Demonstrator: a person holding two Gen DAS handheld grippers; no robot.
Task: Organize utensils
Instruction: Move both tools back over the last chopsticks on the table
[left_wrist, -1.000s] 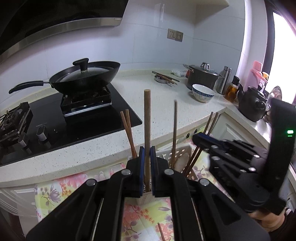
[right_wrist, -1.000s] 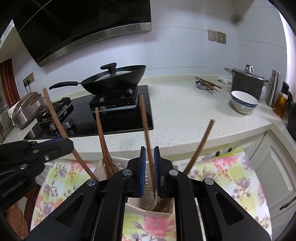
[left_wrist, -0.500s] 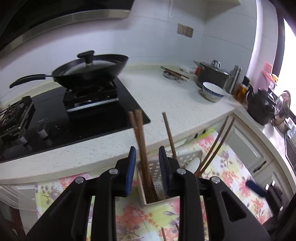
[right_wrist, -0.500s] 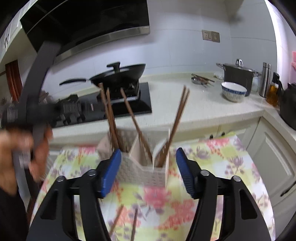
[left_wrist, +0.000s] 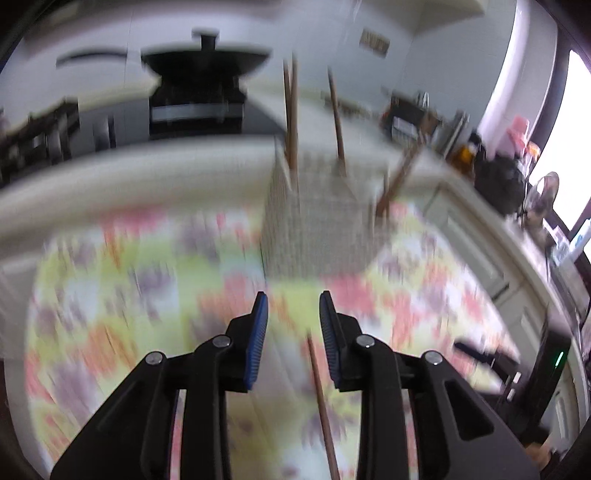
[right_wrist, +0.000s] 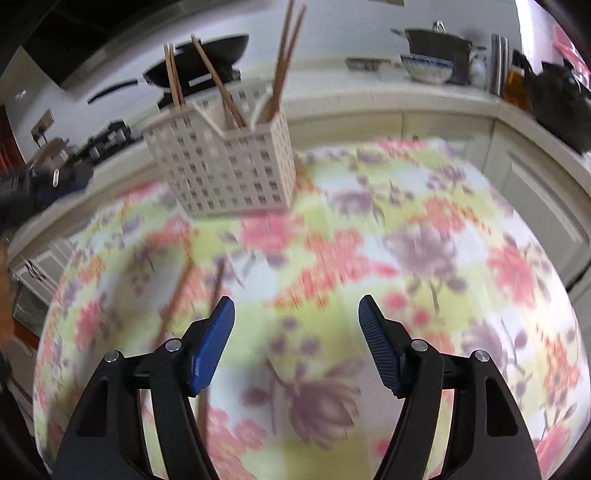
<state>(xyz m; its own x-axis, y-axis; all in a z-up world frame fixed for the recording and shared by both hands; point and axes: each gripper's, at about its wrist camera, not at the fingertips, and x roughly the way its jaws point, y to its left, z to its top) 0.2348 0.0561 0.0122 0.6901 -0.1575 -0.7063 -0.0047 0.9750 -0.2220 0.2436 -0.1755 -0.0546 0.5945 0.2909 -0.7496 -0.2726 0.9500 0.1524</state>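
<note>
Both the left claw (left_wrist: 290, 310) and right claw (right_wrist: 296, 317) gape empty (right wider) above loose chopsticks (right_wrist: 218, 288).

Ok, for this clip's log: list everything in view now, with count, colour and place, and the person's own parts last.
utensil holder: one, cream lattice, on the floral cloth's far side.
chopsticks in holder: five seen, brown, standing in its compartments.
loose chopsticks: two, brown, flat on the cloth ahead of the right tool's left finger; the left wrist view shows one between its fingers.
floral cloth: one, green, pink and purple, over the table.
wok: one, black, on the hob behind.
pot: one, dark, lidded, on the counter.
bowl: one, blue and white, beside the pot.
kettle: one, black, far right counter.
left tool: open, empty.
right tool: open wide, empty.
</note>
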